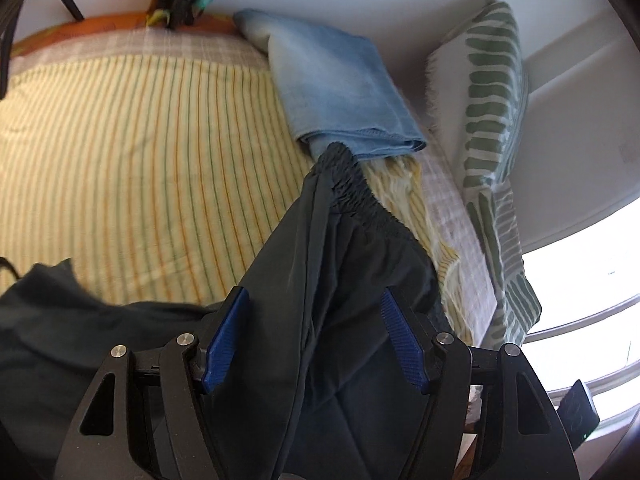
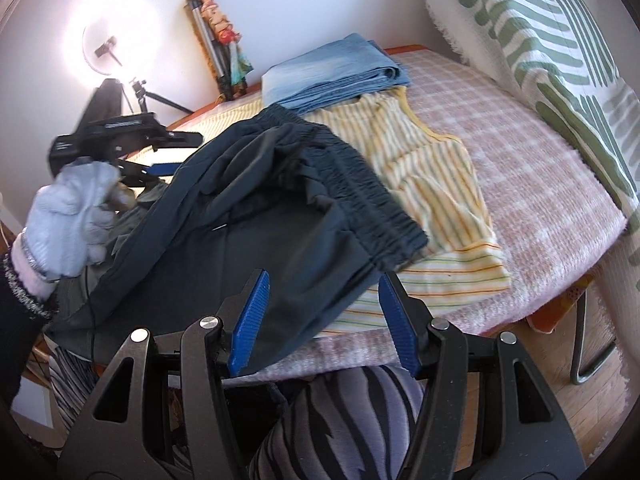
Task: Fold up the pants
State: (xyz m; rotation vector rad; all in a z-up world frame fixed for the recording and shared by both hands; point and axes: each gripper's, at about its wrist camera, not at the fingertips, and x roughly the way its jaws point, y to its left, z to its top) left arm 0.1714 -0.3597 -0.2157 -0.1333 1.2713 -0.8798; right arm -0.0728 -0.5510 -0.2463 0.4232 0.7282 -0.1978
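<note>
Dark navy pants (image 2: 256,208) with a gathered elastic waistband (image 2: 360,184) lie bunched on the bed. In the left wrist view the pants (image 1: 320,280) run between the blue pads of my left gripper (image 1: 314,312), whose jaws stand wide apart around the cloth. My right gripper (image 2: 320,296) is open near the bed's front edge, with a pants edge lying between its pads (image 2: 252,312). The left gripper also shows in the right wrist view (image 2: 120,140), held by a gloved hand (image 2: 76,216).
Folded light-blue jeans (image 1: 340,84) lie at the back of the bed and also show in the right wrist view (image 2: 332,72). A yellow striped garment (image 2: 432,176) lies on the pink checked cover (image 2: 540,184). A green-patterned pillow (image 1: 492,120) leans on the wall. A ring light (image 2: 116,48) stands behind.
</note>
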